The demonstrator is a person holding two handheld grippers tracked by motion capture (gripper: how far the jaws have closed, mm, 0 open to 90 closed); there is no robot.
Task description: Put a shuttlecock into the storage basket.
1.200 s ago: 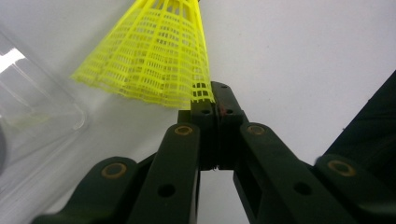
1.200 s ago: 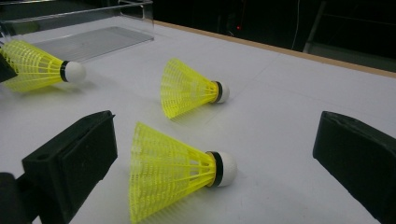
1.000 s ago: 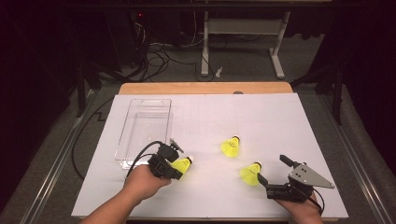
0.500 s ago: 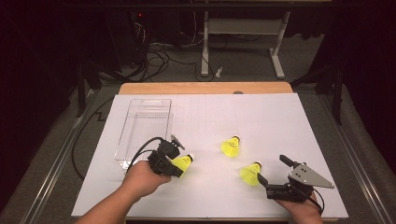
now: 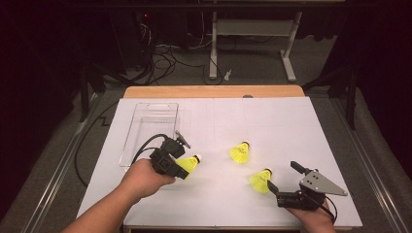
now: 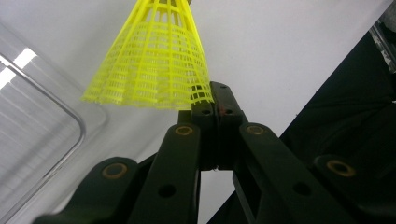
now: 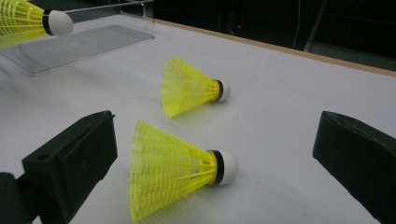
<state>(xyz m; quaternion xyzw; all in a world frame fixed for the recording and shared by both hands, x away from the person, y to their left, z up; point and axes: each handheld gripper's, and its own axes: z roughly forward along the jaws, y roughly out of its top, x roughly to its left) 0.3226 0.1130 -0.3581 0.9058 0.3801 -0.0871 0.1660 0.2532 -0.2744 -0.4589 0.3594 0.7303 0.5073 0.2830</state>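
A: What's changed since a second ago?

B: The left gripper [image 5: 180, 154] has come up off the white table [image 5: 291, 126] with a yellow shuttlecock [image 5: 187, 165] in it. Its jaws are pressed shut on the rim of the mesh skirt; in the left gripper view the skirt [image 6: 149, 60] fans away from the tips. So the pick looks done, and I'd judge carrying is the next step.

A: Carrying where?

B: Likely the clear plastic tray [image 5: 127, 145], just to the left of the held shuttlecock and running toward the far side. Its near corner lies close beside the gripper, so the skirt must clear that wall.

A: Room to move?

B: Plenty. The middle and the far right of the table are bare.

A: And the right gripper [image 5: 284, 178]?

B: Near the front right edge, jaws wide apart, gripping nothing. A second shuttlecock [image 7: 177, 170] lies on its side between them, cork to the right. A third shuttlecock [image 7: 191, 88] lies just beyond, nearer the middle.
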